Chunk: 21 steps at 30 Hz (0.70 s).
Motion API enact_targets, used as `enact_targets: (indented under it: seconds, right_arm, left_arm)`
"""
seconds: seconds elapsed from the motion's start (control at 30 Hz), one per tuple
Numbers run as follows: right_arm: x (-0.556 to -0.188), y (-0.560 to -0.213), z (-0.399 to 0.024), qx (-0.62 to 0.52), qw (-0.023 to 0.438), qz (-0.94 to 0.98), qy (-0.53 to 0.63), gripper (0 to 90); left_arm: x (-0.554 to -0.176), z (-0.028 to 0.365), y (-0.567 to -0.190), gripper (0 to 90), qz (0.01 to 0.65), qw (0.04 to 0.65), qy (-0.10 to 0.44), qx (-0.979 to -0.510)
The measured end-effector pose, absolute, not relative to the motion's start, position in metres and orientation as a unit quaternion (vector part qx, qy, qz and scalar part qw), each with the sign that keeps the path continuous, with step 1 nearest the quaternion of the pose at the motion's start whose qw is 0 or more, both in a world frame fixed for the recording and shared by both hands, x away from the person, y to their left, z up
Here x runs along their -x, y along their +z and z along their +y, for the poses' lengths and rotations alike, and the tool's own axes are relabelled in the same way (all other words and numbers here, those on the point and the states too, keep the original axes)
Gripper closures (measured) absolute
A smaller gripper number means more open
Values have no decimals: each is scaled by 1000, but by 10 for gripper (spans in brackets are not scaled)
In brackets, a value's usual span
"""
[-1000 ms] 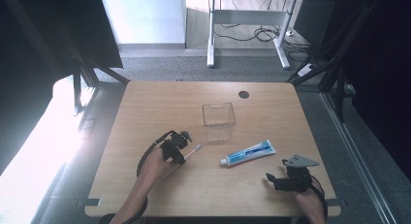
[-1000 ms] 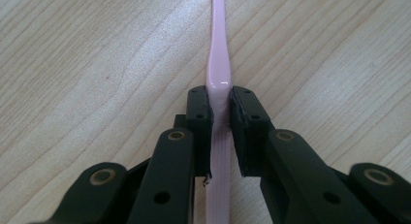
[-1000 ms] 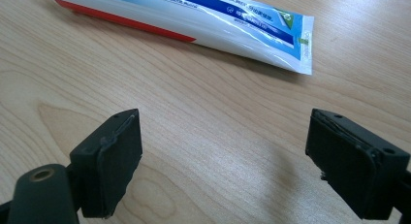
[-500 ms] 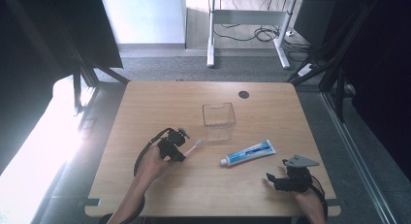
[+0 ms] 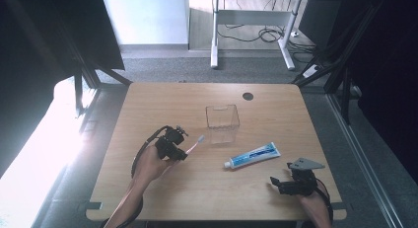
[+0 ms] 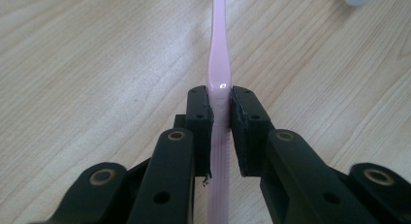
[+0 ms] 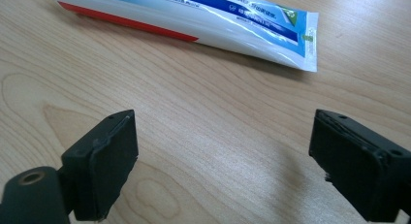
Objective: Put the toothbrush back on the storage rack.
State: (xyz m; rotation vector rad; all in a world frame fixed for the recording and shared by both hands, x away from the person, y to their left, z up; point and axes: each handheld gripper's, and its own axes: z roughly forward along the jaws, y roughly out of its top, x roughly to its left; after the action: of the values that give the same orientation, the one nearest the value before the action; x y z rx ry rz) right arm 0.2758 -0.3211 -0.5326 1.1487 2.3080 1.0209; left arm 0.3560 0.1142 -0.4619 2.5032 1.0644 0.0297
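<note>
Count, by kind:

- Toothbrush point(image 5: 193, 144): one, pink, clamped in left tool point(image 5: 176, 154); bristle head pointing away from that tool.
- Toothpaste tube point(image 5: 252, 155): one, white and blue, lying flat between both tools, just ahead of right tool point(image 5: 276, 184).
- Clear container point(image 5: 223, 117): one, square, open-topped, beyond left tool, just past toothbrush head.
- Tools: two, one per hand; left one pinching toothbrush, right one empty with jaws spread wide.
- Table point(image 5: 162, 104): one, wooden, under both tools.
- Round dark cable port point(image 5: 248, 96): one, in tabletop, far from both tools.
</note>
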Motion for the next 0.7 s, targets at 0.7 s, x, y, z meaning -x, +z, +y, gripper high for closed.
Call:
enact_targets:
  seconds: [0.7]
  right_arm:
    - [-277, -534, -320, -409, 169, 817, 369, 4]
  left_arm:
    - [-362, 122, -425, 788, 377, 270, 33, -885]
